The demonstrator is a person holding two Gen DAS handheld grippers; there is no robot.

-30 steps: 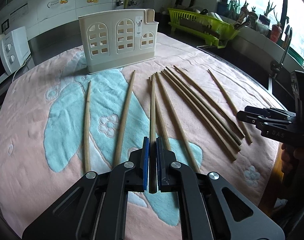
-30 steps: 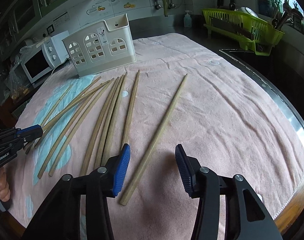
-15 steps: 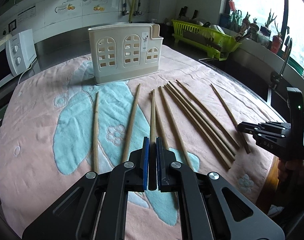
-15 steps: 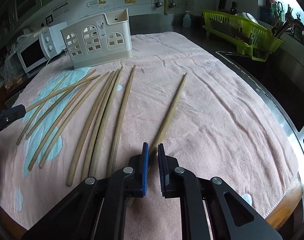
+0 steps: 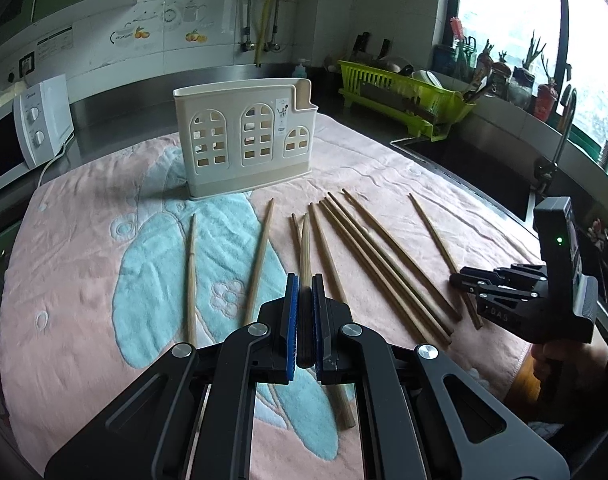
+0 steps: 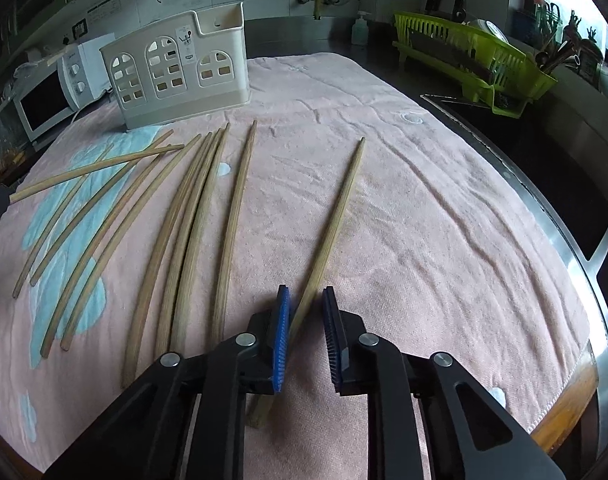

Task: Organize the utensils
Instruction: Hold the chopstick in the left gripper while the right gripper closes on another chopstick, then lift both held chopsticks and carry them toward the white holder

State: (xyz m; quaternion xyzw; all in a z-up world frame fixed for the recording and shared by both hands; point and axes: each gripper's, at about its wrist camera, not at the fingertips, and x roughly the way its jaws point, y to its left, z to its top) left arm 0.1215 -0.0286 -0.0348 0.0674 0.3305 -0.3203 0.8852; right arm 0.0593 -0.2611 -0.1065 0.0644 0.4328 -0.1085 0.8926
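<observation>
A pink and blue towel (image 6: pixel 403 208) is covering the kitchen counter, with a cream utensil holder (image 5: pixel 244 140) standing at its far side and loose chopsticks (image 5: pixel 367 256) lying in front of it. The left hand-held gripper (image 5: pixel 304 322) is pinching one chopstick (image 5: pixel 305 248) tight between its pads. The right hand-held gripper (image 6: pixel 305 334) is opening slightly around a separate chopstick (image 6: pixel 335 220), its right pad standing clear of the stick.

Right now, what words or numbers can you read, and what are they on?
"DAS": on the right gripper, on its black body; its jaws are opening, with a chopstick between them.
Sticker on the utensil holder: too small to read.
Microwave logo: blurred.
Wall labels: too small.
</observation>
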